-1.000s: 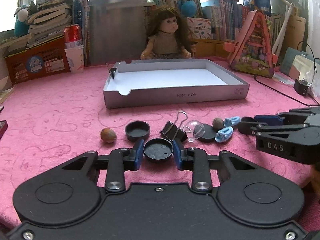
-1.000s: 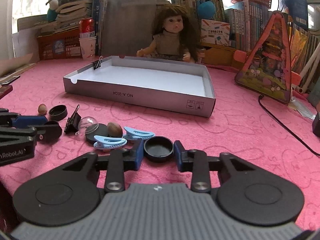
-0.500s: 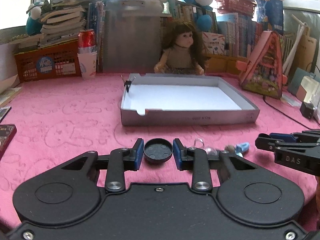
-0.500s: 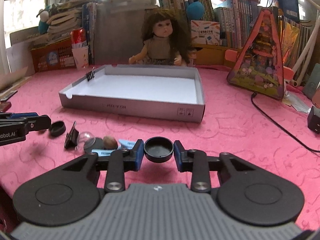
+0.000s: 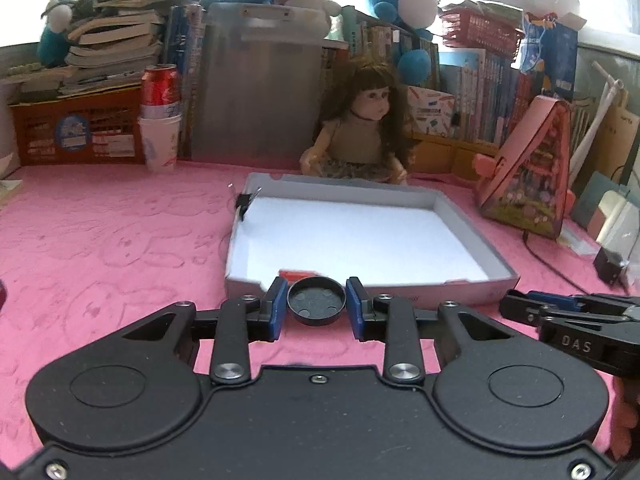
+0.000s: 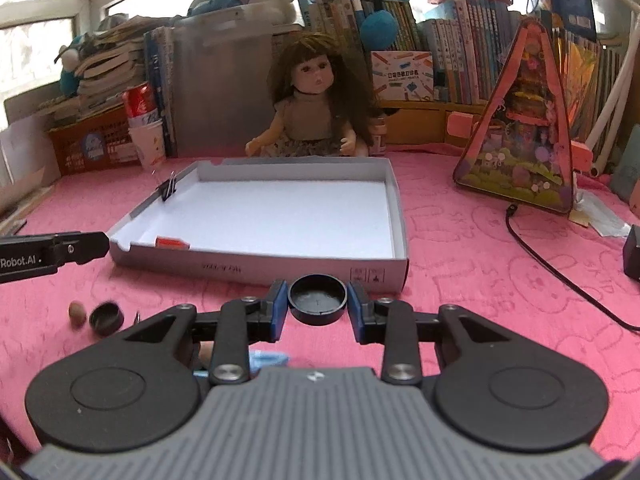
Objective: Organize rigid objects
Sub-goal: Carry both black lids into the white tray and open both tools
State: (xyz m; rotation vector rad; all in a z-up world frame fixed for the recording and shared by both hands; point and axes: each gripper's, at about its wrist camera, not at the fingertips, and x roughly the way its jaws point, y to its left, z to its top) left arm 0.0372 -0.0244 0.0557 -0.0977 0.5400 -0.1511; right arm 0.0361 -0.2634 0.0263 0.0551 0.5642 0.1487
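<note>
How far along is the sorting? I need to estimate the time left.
Early. The tray holds only a small red piece, with a binder clip on its rim. In hand: each gripper, left and right, carries a black cap toward it. Left: a nut, another cap and blue clips remain on the cloth.

Both wrist cameras sit low behind their own fingers, tilted slightly down across the pink table, the left view facing the tray from its left front corner, the right from nearer its right front corner, and both share the tray, doll and bookshelf behind
</note>
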